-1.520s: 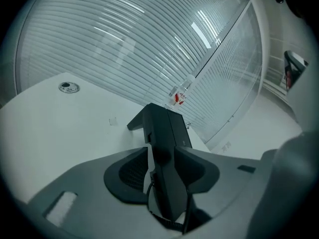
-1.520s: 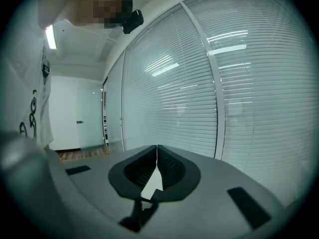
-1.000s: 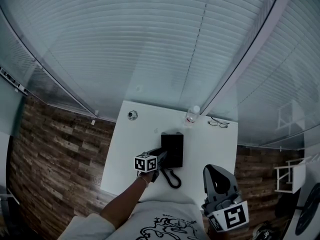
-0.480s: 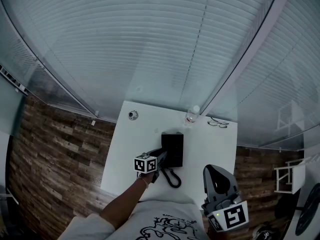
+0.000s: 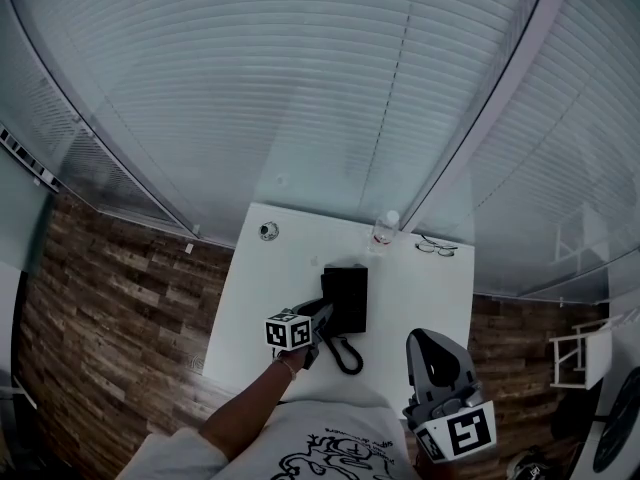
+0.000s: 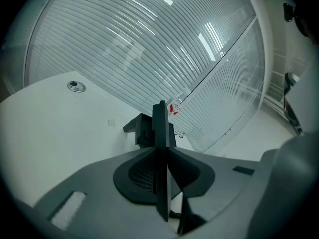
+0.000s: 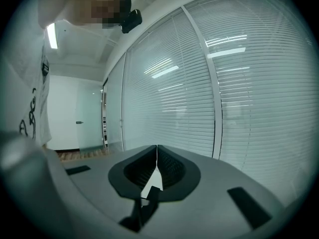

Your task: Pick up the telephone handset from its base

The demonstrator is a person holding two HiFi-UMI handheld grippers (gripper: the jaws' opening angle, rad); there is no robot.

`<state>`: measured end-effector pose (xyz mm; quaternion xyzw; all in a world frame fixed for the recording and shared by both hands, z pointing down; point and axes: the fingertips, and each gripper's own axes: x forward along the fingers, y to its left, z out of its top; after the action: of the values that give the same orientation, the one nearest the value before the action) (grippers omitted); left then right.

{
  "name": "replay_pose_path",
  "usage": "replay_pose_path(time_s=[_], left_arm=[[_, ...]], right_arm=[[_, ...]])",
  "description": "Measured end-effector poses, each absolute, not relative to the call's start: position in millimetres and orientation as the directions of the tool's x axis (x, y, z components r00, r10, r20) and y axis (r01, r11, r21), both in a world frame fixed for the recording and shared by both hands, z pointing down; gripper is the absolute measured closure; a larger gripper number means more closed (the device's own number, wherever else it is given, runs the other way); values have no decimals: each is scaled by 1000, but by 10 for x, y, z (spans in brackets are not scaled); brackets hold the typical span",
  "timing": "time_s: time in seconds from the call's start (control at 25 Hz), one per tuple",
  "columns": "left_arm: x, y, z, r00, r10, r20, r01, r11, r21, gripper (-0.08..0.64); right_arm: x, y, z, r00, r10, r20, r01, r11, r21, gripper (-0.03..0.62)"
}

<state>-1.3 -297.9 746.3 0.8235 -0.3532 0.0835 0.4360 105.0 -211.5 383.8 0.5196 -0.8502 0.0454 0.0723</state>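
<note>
Now — handset (image 6: 160, 126) | pressed between left gripper (image 6: 162, 156) fingers (image 6: 137, 176) — jaws just closing

Slim black handset (image 6: 160, 128) edge-on before its black base (image 6: 141, 132).

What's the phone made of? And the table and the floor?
The telephone handset and its base look like black plastic: matte, moulded, hardly any shine. The table looks like smooth white laminate or painted board; I can't tell which. The floor looks like brown wood planks, with streaky boards, though it might be wood-look vinyl.
</note>
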Motion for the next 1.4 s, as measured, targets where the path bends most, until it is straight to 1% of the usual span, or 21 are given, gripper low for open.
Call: replay_pose_path(time_s=[0.36, 0.8, 1.4], left_arm=[[-14, -2833, 6966, 734, -560, 385, -650, -413, 638, 494], [57, -2599, 5925, 732, -628, 264, -642, -507, 575, 494], [165, -2350, 4670, 709, -697, 112, -676, -624, 392, 494]], right_arm=[[1127, -1952, 3791, -459, -876, 147, -886, 464, -2, 586], [1281, -1785, 3720, -476, -871, 126, -877, 480, 2, 586], [1563, -1802, 3761, -483, -867, 121, -873, 487, 4, 586]])
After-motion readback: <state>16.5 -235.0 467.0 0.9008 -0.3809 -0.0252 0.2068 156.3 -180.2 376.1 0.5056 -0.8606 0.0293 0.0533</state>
